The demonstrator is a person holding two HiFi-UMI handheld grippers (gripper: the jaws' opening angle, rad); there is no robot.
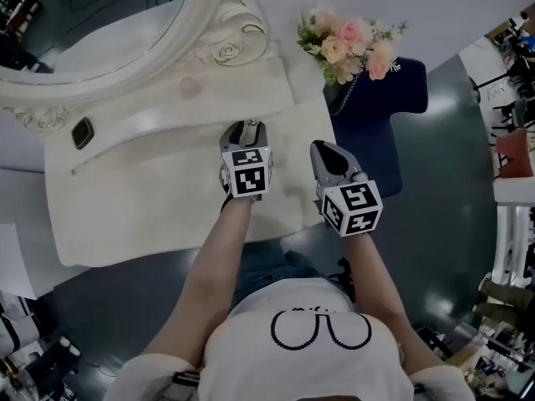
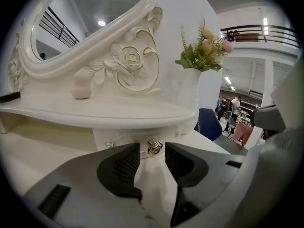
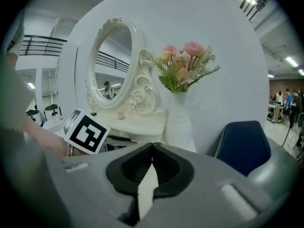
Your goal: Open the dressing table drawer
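The white dressing table [image 1: 150,215] carries a raised shelf [image 2: 95,112] with a small drawer [image 2: 124,139] under it. The drawer has a gold knob [image 2: 154,147]. My left gripper [image 2: 152,152] is open and points at that knob, which shows in the gap just beyond the fingertips, untouched. In the head view the left gripper [image 1: 243,129] is over the tabletop near the shelf's right end. My right gripper [image 1: 323,148] hovers at the table's right edge, shut [image 3: 152,146] with nothing in it.
An oval mirror [image 1: 92,23] in a carved frame stands at the back. A white vase of flowers [image 1: 347,44] stands at the right end, with a blue chair [image 1: 380,124] beyond it. A pink ornament [image 2: 81,84] sits on the shelf, and a small dark object [image 1: 82,132] lies at the table's left.
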